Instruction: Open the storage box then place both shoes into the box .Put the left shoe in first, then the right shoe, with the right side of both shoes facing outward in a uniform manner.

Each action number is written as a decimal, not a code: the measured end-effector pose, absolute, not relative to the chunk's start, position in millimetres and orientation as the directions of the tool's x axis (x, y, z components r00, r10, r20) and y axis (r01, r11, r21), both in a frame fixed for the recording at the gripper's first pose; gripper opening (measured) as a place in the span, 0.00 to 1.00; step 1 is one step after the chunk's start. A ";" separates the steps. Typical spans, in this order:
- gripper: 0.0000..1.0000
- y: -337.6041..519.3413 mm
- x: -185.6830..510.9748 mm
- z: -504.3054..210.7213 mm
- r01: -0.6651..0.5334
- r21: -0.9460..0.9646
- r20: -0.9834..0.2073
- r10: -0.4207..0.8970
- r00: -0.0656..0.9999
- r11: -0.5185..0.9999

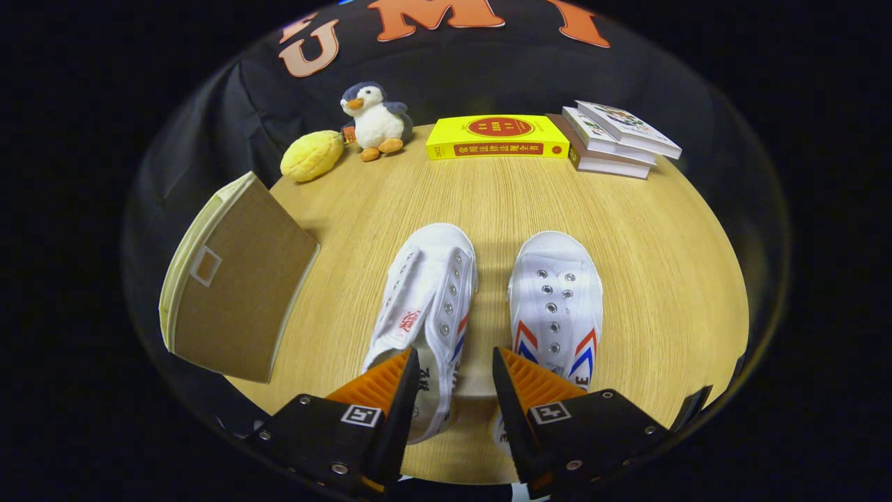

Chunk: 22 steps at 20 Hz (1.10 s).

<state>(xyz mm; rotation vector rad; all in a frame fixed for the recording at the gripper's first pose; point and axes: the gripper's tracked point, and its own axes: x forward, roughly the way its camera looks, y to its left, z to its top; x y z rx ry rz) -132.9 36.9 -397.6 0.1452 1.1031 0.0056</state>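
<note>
In the gripper view, the gripper (456, 359) hangs above a round wooden table (648, 272), and its two fingers (390, 380) stand apart at the bottom center of the frame with bare table between the tips; they are open and hold nothing. Two white lace-less shoes lie side by side in the middle of the frame, toes pointing away from the fingers. The left shoe (428, 293) is tilted onto its side, so its inner side with a small red mark shows, and its heel end passes under the left finger. The right shoe (555, 300) stands flat on its sole, with red and blue chevron stripes on both sides, and its heel end is hidden by the right finger. Between the two shoes there is a narrow strip of table. At the middle left of the frame the storage box (233, 293), brown with a pale edge and a small label window, sits at the table edge, closed, well apart from the shoes. Along the far edge of the table, at the upper part of the frame, stand a yellow plush fruit (311, 155), a penguin toy (375, 120), a thick yellow book (497, 137) and a stack of books (617, 139).
</note>
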 end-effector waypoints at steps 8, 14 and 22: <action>0.38 44.0 -106.5 -425.8 0.095 0.115 -0.891 0.060 0.450 0.989; 0.18 42.6 -104.9 -427.5 0.176 0.183 -0.898 0.092 0.430 0.967; 0.04 49.3 -101.7 -393.8 0.244 0.243 -0.881 0.108 0.460 0.939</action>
